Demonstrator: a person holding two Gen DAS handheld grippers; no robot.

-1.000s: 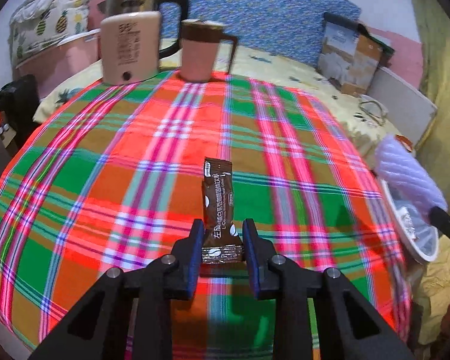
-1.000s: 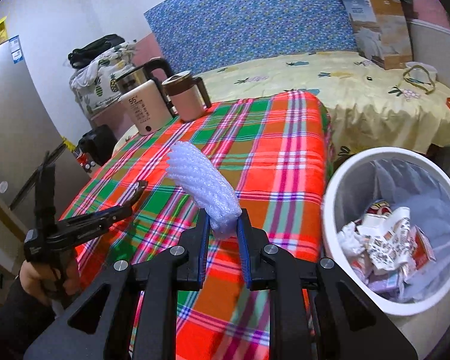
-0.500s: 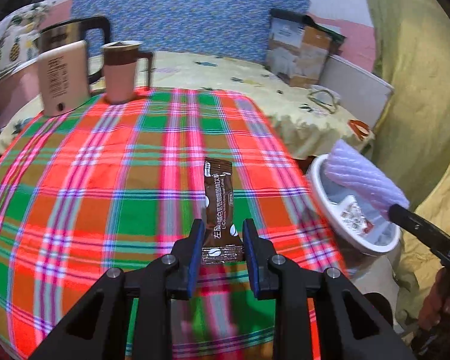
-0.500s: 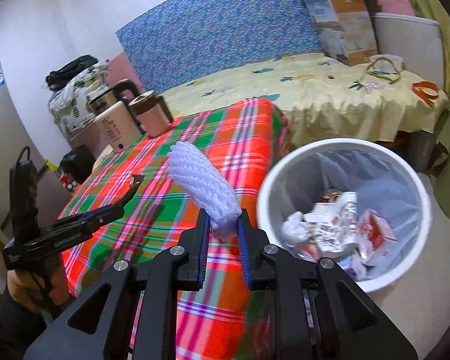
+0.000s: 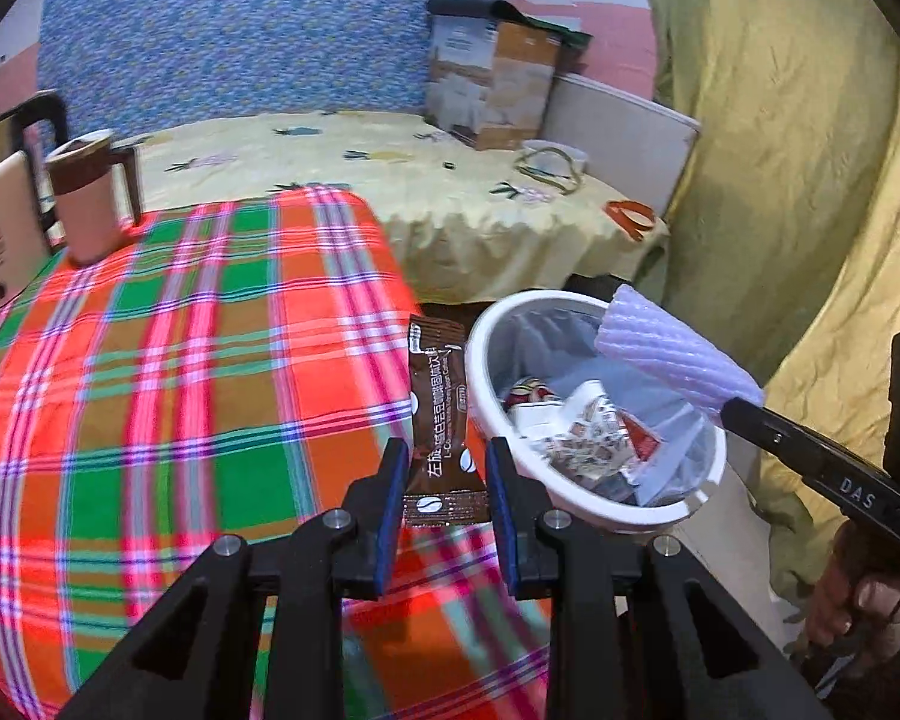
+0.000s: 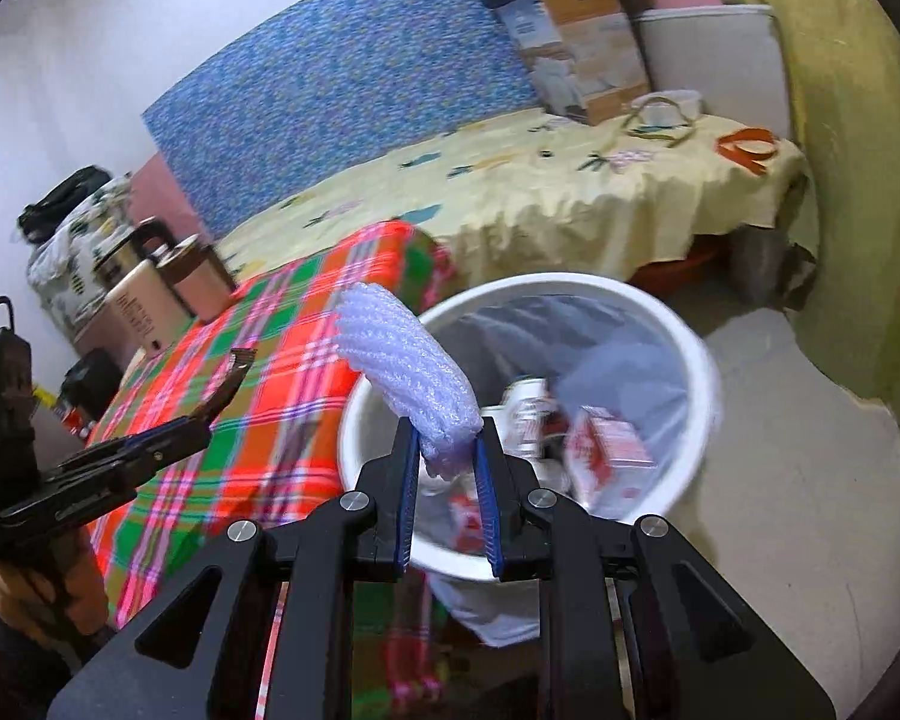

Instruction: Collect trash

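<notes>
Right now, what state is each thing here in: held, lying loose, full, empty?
Left gripper: shut on the brown packet.
Brown packet: held upright, off the table.
Right gripper: shut on the foam net.
Foam net: held by one end, above the bin.
White bin: open, lined with a bag, partly filled with crumpled wrappers.
Brown mug: upright on the plaid cloth.

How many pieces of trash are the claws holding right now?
2: a brown coffee sachet pinched in the left claw, and a white foam net sleeve in the right claw over the bin.
</notes>
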